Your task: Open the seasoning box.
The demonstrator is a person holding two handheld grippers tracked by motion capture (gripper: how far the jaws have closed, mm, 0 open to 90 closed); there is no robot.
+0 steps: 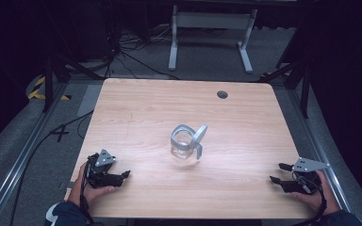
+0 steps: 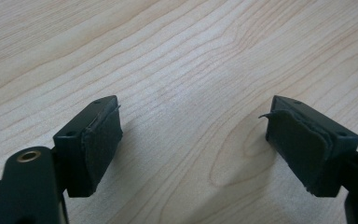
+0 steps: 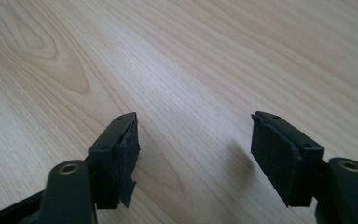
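A clear glass jar (image 1: 183,146) with a grey strap or band (image 1: 193,136) looped over its rim stands near the middle of the wooden table (image 1: 141,108). My left gripper (image 1: 122,175) rests at the table's near left corner, held by a hand, well apart from the jar. In the left gripper view its jaws (image 2: 193,140) stand wide open over bare wood. My right gripper (image 1: 279,172) rests at the near right corner, also far from the jar. Its jaws (image 3: 193,144) are open with nothing between them.
A small dark round hole (image 1: 222,94) sits near the table's far right edge. Beyond the table, a white desk frame (image 1: 207,33) stands on grey floor with cables (image 1: 122,56). Metal rails (image 1: 19,160) run along both sides of the table.
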